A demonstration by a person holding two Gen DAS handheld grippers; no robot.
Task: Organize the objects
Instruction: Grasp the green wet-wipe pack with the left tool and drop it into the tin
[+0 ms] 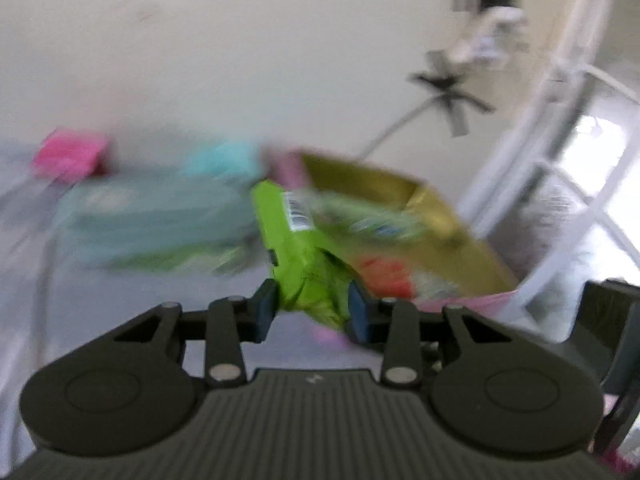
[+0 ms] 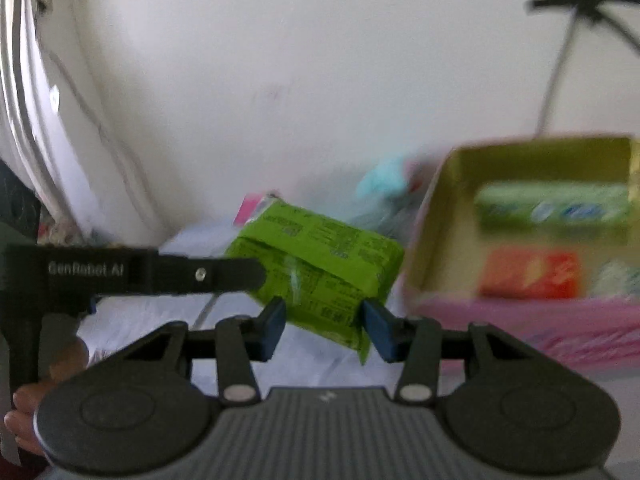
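The sorting looked partly done. In the right wrist view the pink box (image 2: pixel 532 320) with a yellow-gold lining already held a pale green packet (image 2: pixel 552 206) along its far side and an orange-red packet (image 2: pixel 530 274) nearer the front, with something pale beside that, too blurred to name. Outside the box several things still lay loose on the white surface (image 2: pixel 320 364), which could not be told as a tabletop or a bed: a bright pink block (image 1: pixel 70 154), a pale blue item (image 1: pixel 220 160) and a wide teal pack (image 1: pixel 148 224), all smeared by motion. By my reckoning, those were still to be put away. The thing in hand was a lime-green wrapped pack (image 2: pixel 320 264), lifted off the surface just left of the box and not yet inside it. The left claw (image 1: pixel 312 310) was narrowed on one crumpled end of this pack, both blue pads (image 1: pixel 266 308) pressed against the wrapper. The right claw (image 2: pixel 324 330) sat at a middling opening around the pack's lower corner; its pads (image 2: pixel 274 328) appeared to touch the wrapper on either side, though the blur left it unclear whether it truly gripped or merely bracketed. The left gripper's black body (image 2: pixel 132 270) reached across to the pack's other end.
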